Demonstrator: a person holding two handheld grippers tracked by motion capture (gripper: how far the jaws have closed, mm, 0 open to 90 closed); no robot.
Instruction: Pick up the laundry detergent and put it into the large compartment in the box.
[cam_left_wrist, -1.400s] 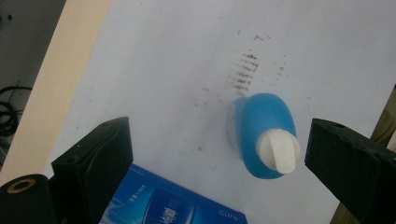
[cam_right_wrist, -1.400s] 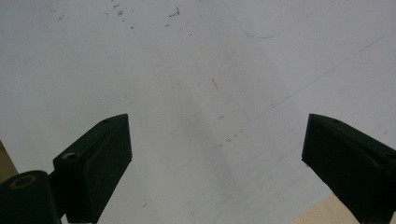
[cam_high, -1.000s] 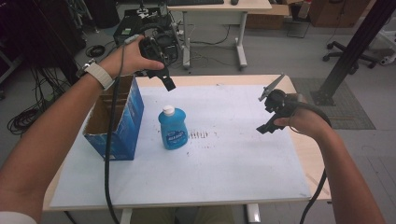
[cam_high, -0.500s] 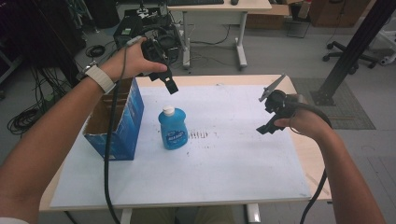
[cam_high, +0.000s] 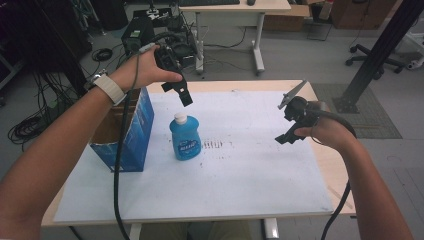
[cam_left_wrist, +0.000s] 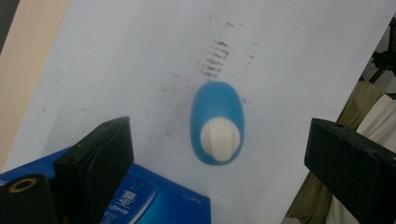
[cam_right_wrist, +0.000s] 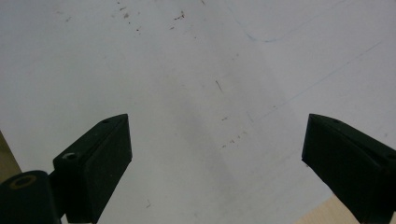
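I am above the bottle, but I have not grabbed it yet.

At the left of the high view the blue box (cam_high: 131, 131) stands on the table (cam_high: 250, 195), just beside the blue bottle (cam_high: 185, 137) in the middle, which stands upright. My left gripper (cam_high: 181, 92) hangs over its white cap (cam_left_wrist: 220, 139) with jaws wide and empty; going down and closing are left. The box is close, so room there is tight. At the right, my right gripper (cam_high: 289, 131) waits with wide, empty jaws near the table's right edge, with lots of bare table around.
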